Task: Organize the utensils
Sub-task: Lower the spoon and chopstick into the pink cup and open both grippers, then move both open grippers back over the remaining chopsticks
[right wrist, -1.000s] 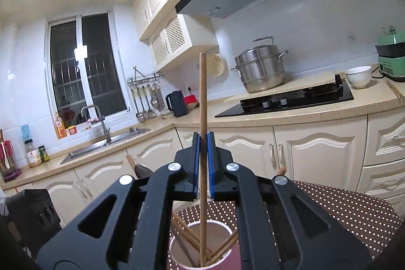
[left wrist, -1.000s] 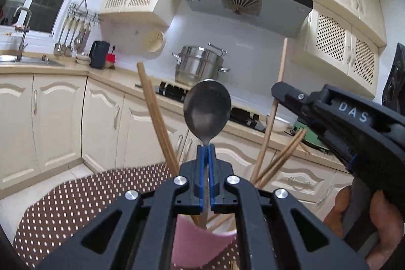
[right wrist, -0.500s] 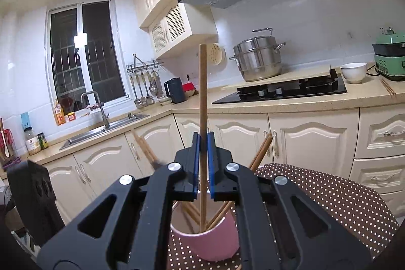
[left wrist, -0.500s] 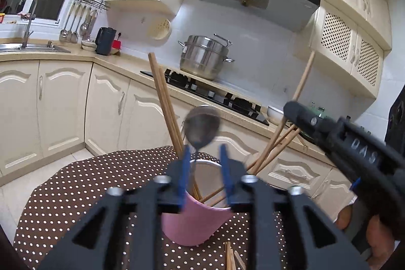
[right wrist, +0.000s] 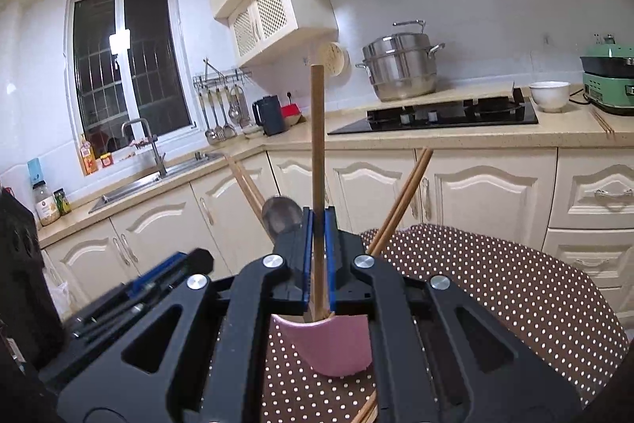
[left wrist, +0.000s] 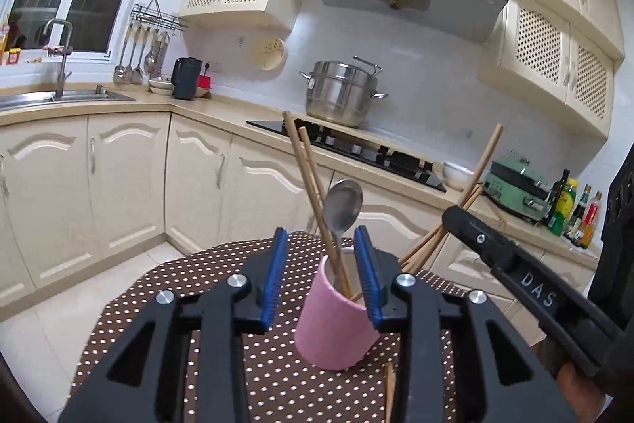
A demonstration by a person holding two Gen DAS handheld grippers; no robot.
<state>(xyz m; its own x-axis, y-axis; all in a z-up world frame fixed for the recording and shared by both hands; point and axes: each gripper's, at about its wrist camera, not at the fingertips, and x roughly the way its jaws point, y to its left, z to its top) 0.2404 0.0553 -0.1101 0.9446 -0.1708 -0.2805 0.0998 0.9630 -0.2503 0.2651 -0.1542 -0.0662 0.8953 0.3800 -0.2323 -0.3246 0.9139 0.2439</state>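
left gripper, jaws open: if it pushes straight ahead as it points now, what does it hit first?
Most likely the pink cup, which sits framed between the left gripper's open jaws, with the spoon standing in it just behind the rim. Depth is hard to judge through the fisheye.

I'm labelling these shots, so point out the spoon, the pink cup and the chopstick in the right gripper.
spoon [left wrist: 343, 203], left wrist view, on its bowl.
pink cup [left wrist: 331, 328], left wrist view, on its outer wall.
chopstick [right wrist: 317, 129], right wrist view, on its shaft above the shut jaws.
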